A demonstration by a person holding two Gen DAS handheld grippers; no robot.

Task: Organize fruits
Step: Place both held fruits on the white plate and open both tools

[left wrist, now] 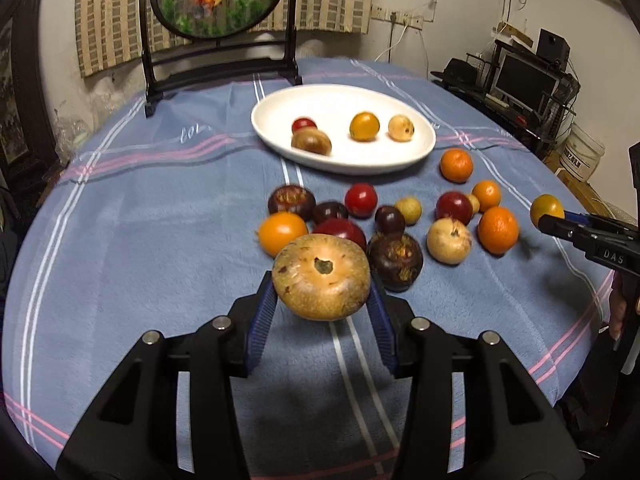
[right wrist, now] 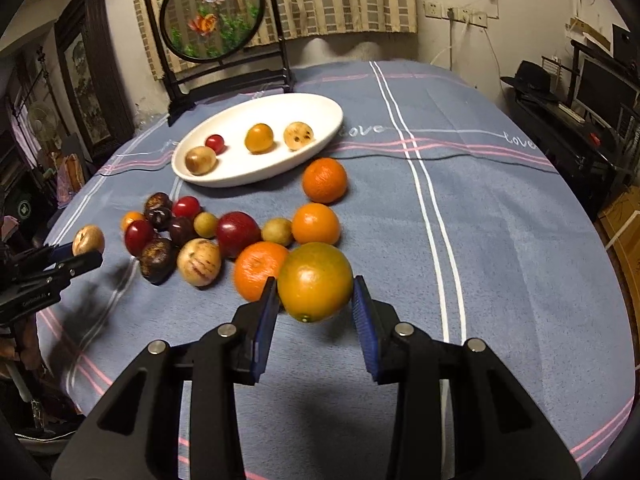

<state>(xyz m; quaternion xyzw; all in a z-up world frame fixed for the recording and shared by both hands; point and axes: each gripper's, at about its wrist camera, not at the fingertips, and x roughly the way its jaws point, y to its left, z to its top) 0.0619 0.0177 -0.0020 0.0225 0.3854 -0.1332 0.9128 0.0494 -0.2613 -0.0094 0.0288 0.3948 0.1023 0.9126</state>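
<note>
Currently both claws carry fruit above a round table covered in a blue striped cloth [right wrist: 500, 240]. The left gripper [left wrist: 322, 300] is closed partway, its blue pads pressed on either side of a tan, speckled, flattened fruit [left wrist: 321, 278]. That fruit's broad face, with a dark stem scar, points up and toward the camera; its long axis runs left to right between the pads. The right gripper [right wrist: 316, 304] is likewise closed partway on a round orange-green citrus [right wrist: 315, 281], whose small stem end points down and near.

Farther away sits a white oval plate [right wrist: 320, 112] holding four small fruits, its long axis running left to right. Between the plate and the claws lies a loose cluster of fruit [right wrist: 224, 236]: oranges, red and dark purple ones.

The step in hand seems to be carrying. Next, each claw likely needs to travel far, over the cluster, and lower its fruit onto a bare part of the plate.
</note>
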